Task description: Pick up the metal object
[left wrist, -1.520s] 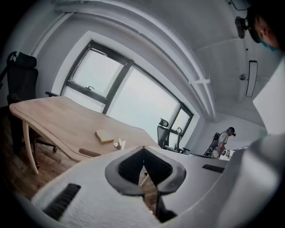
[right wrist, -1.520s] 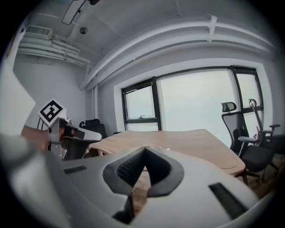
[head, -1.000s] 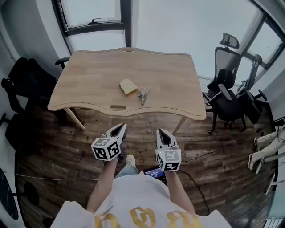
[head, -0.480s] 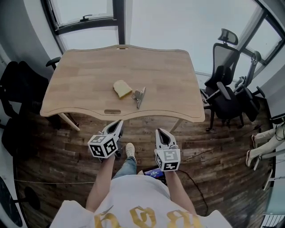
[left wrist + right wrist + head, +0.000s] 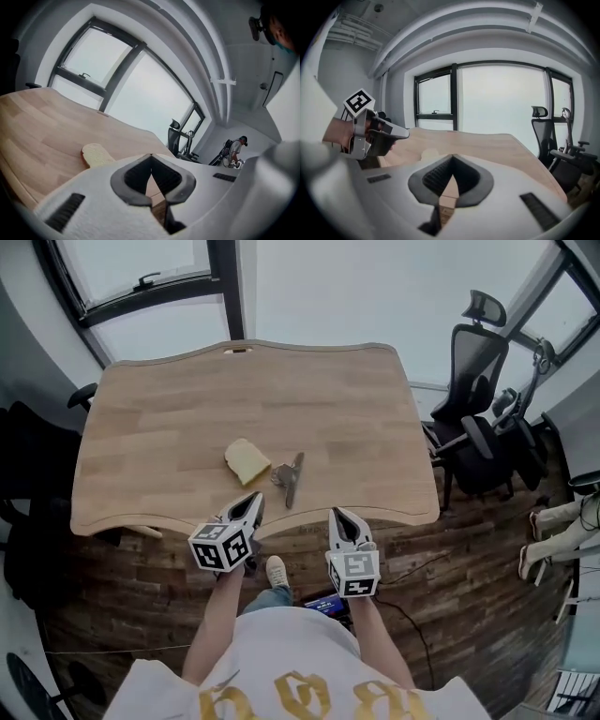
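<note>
The two grippers sit lowest in the head view, held side by side short of the table's near edge. The left gripper has its jaws pressed together with nothing between them. The right gripper is the same, closed and empty. Judgement: both are carried closed as for an approach, and neither has yet been opened or reached out for a pick. Just above them, at the centre of the frame, the metal object lies flat on the wooden table near its front edge. It is apart from both grippers and roughly between their lines of aim. A slice of bread lies just beside it to the left; whether the two touch cannot be told. Judgement: that closeness leaves the object's right side the freer side to take it from. The rest of the tabletop is bare, light-grained wood with a wavy front edge. Beyond it, a dark-framed window fills the upper left of the frame. Black office chairs stand at the right on dark plank flooring.
</note>
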### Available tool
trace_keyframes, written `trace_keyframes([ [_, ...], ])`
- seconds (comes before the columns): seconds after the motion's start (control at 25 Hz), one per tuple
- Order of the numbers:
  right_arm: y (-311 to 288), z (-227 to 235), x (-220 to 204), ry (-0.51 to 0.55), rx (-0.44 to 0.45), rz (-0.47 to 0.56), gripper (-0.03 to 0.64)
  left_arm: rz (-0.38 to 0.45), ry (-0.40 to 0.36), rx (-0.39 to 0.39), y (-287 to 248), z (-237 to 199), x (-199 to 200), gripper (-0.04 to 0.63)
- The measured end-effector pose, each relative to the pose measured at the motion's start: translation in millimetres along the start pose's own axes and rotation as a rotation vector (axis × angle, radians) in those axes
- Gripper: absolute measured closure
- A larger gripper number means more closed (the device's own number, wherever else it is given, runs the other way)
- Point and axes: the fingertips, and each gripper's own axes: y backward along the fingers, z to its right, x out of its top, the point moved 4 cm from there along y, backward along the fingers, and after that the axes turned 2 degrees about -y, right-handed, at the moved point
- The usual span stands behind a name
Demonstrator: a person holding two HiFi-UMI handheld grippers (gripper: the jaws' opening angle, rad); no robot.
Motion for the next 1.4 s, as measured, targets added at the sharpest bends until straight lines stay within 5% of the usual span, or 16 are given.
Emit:
trace_keyframes([
  [0.56,-39,37,13,-0.04,-0.12,-0.002,0.606,-0.043,0.03,-0.1,-75,-28,34,0.575],
  [1.4,-65,48,8,-0.089,-0.09,-0.005,0.606,-0.14,0.002,-0.083,-107,-35,23,0.575],
])
